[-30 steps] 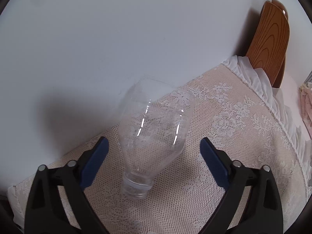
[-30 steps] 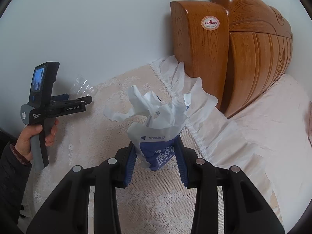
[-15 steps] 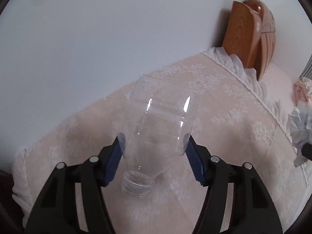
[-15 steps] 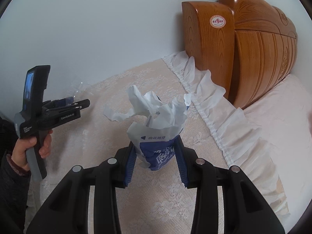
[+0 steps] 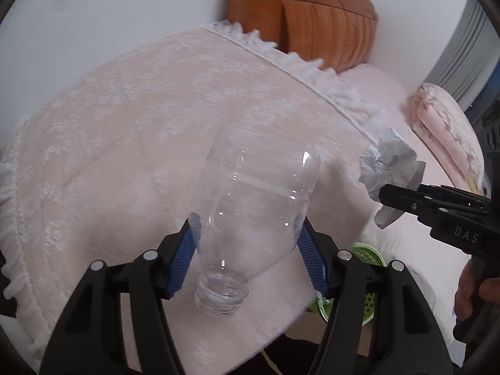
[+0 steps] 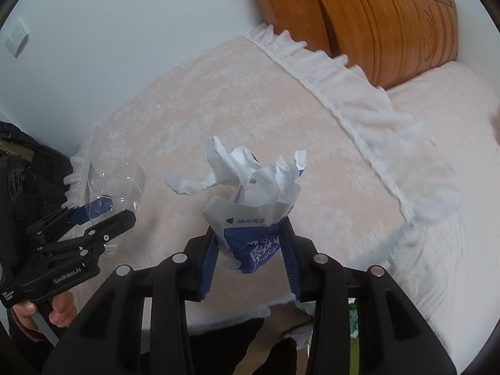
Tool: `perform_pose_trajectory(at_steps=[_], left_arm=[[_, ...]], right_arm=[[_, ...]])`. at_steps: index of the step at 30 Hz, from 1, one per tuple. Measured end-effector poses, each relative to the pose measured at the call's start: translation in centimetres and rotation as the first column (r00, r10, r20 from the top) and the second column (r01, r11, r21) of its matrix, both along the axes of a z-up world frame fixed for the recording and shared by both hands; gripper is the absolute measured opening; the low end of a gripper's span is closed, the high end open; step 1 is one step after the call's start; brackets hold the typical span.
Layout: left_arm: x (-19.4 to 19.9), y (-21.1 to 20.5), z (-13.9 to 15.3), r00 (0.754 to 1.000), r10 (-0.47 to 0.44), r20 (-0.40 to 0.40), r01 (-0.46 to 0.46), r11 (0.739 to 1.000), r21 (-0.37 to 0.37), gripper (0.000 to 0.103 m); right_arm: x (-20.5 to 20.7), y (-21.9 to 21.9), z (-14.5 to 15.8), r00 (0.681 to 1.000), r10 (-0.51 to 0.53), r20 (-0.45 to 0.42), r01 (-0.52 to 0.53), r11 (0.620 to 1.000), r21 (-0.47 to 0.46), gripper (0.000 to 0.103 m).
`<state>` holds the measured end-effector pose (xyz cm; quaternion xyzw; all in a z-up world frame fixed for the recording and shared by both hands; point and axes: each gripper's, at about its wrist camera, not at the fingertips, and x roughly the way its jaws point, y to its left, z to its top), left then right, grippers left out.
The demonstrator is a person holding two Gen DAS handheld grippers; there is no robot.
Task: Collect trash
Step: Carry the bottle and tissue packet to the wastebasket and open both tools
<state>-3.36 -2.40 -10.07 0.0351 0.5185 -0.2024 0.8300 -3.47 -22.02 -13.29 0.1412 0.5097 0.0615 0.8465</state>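
The left gripper (image 5: 247, 247) pinches a clear plastic bottle (image 5: 250, 218) by its shoulders between blue pads, the bottle's long axis running straight out along the fingers, its open neck toward the camera and its base pointing away. The right gripper (image 6: 250, 256) is clamped on a crumpled blue-and-white wrapper (image 6: 253, 206), whose torn white top fans out above the pads. Both loads hang in the air over the near end of a lace-covered table (image 5: 125, 131), the landmark here. The bottle is over the table's near edge; the wrapper sits just off the table's right-hand frilled edge in the left view. A green basket (image 5: 368, 259), probably the bin for this trash, shows below the table's near right corner, partly hidden by the left gripper's right finger. It lies below and right of the bottle and looks closer to the right hand. Beyond the table's far right corner stands a wooden headboard (image 5: 315, 22); pale bedding lies to the right. The space between table edge and bedding looks open for lowering.
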Motion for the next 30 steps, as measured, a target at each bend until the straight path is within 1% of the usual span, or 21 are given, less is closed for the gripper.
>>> perform_pose_trajectory(at_steps=[2, 5, 7, 9, 12, 14, 17, 18, 19, 20, 22, 24, 26, 28, 30], left_arm=[[-2.4, -2.4, -0.2, 0.998, -0.068, -0.015, 0.068, 0.998, -0.009, 0.06], [-4.6, -6.6, -0.7, 0.987, -0.161, -0.021, 0.161, 0.987, 0.011, 0.06], [-6.0, -9.7, -0.9, 0.971, -0.238, -0.019, 0.239, 0.971, 0.019, 0.06], [-7.2, -13.0, -1.2, 0.946, -0.325, -0.004, 0.325, 0.945, 0.042, 0.06], [-9.3, -17.6, -2.2, 0.891, -0.454, -0.025, 0.455, 0.889, 0.054, 0.06], [-10.7, -20.5, -3.0, 0.844, -0.534, -0.042, 0.536, 0.842, 0.065, 0.06], [-13.1, -24.6, -3.9, 0.758, -0.651, -0.048, 0.652, 0.753, 0.091, 0.06], [-13.9, -25.6, -4.1, 0.729, -0.683, -0.052, 0.684, 0.724, 0.092, 0.06], [-14.5, -26.6, -4.3, 0.7, -0.712, -0.057, 0.714, 0.694, 0.092, 0.06], [-15.2, -27.5, -4.6, 0.671, -0.739, -0.059, 0.741, 0.665, 0.095, 0.06], [-16.3, -28.8, -4.9, 0.62, -0.782, -0.063, 0.783, 0.613, 0.106, 0.06], [-16.7, -29.6, -5.3, 0.583, -0.809, -0.074, 0.811, 0.574, 0.113, 0.06], [-16.7, -30.2, -5.8, 0.555, -0.827, -0.082, 0.83, 0.545, 0.123, 0.06], [-16.6, -30.4, -6.6, 0.538, -0.836, -0.11, 0.841, 0.524, 0.133, 0.06], [-16.4, -30.6, -7.9, 0.527, -0.837, -0.148, 0.849, 0.513, 0.126, 0.06]], right_arm=[[-3.2, -1.2, -0.5, 1.0, -0.025, -0.017, 0.025, 1.0, -0.019, 0.038], [-8.0, -3.8, -1.2, 0.996, -0.081, -0.04, 0.078, 0.995, -0.061, 0.038], [-11.2, -6.1, -1.6, 0.989, -0.141, -0.052, 0.137, 0.988, -0.07, 0.038], [-14.4, -8.3, -2.1, 0.977, -0.207, -0.055, 0.202, 0.976, -0.083, 0.038], [-19.2, -11.7, -2.6, 0.941, -0.334, -0.055, 0.329, 0.94, -0.087, 0.038], [-21.6, -13.3, -2.8, 0.914, -0.402, -0.051, 0.397, 0.914, -0.083, 0.038], [-25.1, -14.7, -2.8, 0.862, -0.506, -0.035, 0.502, 0.861, -0.081, 0.039], [-26.2, -15.0, -2.8, 0.84, -0.542, -0.03, 0.539, 0.839, -0.076, 0.039], [-27.0, -15.2, -2.9, 0.824, -0.565, -0.028, 0.562, 0.824, -0.073, 0.039], [-28.1, -15.5, -3.1, 0.8, -0.599, -0.025, 0.596, 0.8, -0.068, 0.039], [-29.8, -15.8, -3.5, 0.758, -0.651, -0.027, 0.65, 0.758, -0.056, 0.04], [-31.1, -15.8, -4.2, 0.71, -0.703, -0.043, 0.702, 0.711, -0.035, 0.04], [-31.8, -15.7, -4.7, 0.677, -0.734, -0.054, 0.734, 0.679, -0.012, 0.04], [-32.1, -15.5, -5.3, 0.653, -0.755, -0.068, 0.756, 0.654, -0.007, 0.04], [-32.4, -15.6, -5.3, 0.639, -0.766, -0.073, 0.767, 0.641, -0.009, 0.04]])
